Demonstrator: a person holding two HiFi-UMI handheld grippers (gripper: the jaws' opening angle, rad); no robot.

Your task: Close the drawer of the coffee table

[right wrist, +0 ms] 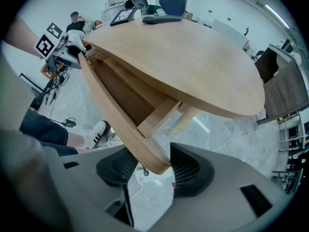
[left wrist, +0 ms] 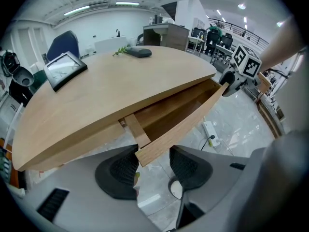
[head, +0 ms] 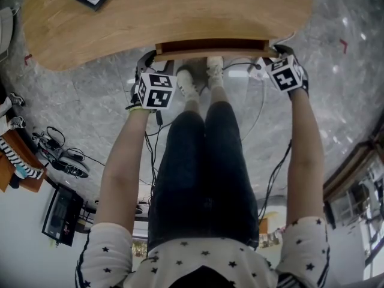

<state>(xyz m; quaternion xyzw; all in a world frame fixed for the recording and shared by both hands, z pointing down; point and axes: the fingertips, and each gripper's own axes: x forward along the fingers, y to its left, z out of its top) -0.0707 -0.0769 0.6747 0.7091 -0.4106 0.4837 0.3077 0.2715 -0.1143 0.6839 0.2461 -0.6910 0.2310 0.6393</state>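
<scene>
Wooden drawer (head: 213, 47) stands pulled out of table (head: 180, 14) toward 6 o'clock. Left claw (left wrist: 152, 161) clamped on drawer's left end, right claw (right wrist: 147, 166) clamped on its right end. Step judged: grip made, push not begun. Next: even push toward 12 o'clock, both ends together, or drawer may skew and jam. Room: nothing seen inside drawer to block travel. Person's legs (head: 204, 161) and floor cables (head: 273, 173) lie at 6 o'clock, off path.
</scene>
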